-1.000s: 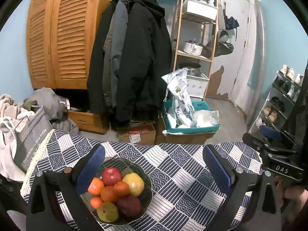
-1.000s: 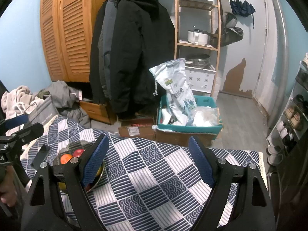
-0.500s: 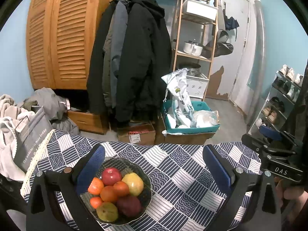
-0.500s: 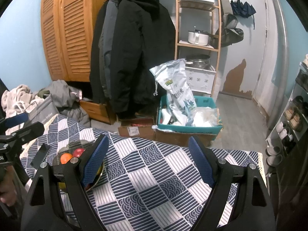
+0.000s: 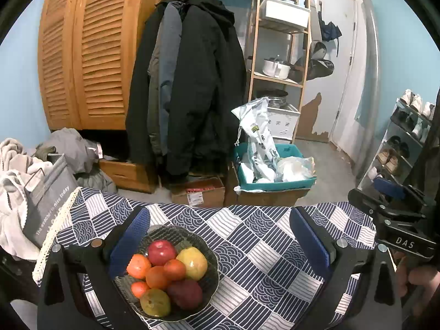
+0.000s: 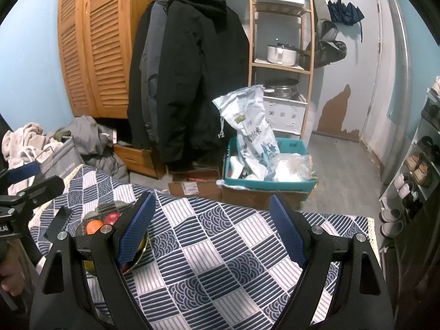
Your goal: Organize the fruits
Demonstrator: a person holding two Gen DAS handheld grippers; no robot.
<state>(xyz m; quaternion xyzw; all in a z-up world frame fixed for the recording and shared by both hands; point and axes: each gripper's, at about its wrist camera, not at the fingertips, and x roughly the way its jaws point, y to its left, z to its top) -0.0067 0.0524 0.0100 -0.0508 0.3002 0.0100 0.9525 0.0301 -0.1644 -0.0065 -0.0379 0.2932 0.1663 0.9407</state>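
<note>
Fruits lie piled in a dark glass bowl on the counter, which has a blue and white patterned cloth. In the left wrist view I count a red apple, a yellow-green apple, some small oranges, a dark red fruit and a greenish one at the near rim.

My left claw hangs over the bowl with its jaws apart, and nothing is between them; the bowl sits close to the left pad. My right claw is also wide apart and empty, over bare cloth, with the bowl just beside its left pad. From the right wrist view most of the fruits are hidden behind that pad.

I judge that the fruits are firm, round and a little slippery, so they can roll out of the pads. The oranges seem light and a bit soft, and the apples heavier. I would take one top fruit across its widest middle, with gentle pressure to avoid a bruise. The red apple on top looks easiest. Pulling a lower fruit may make the pile roll. The glass bowl is fragile, so I should not knock its rim.
</note>
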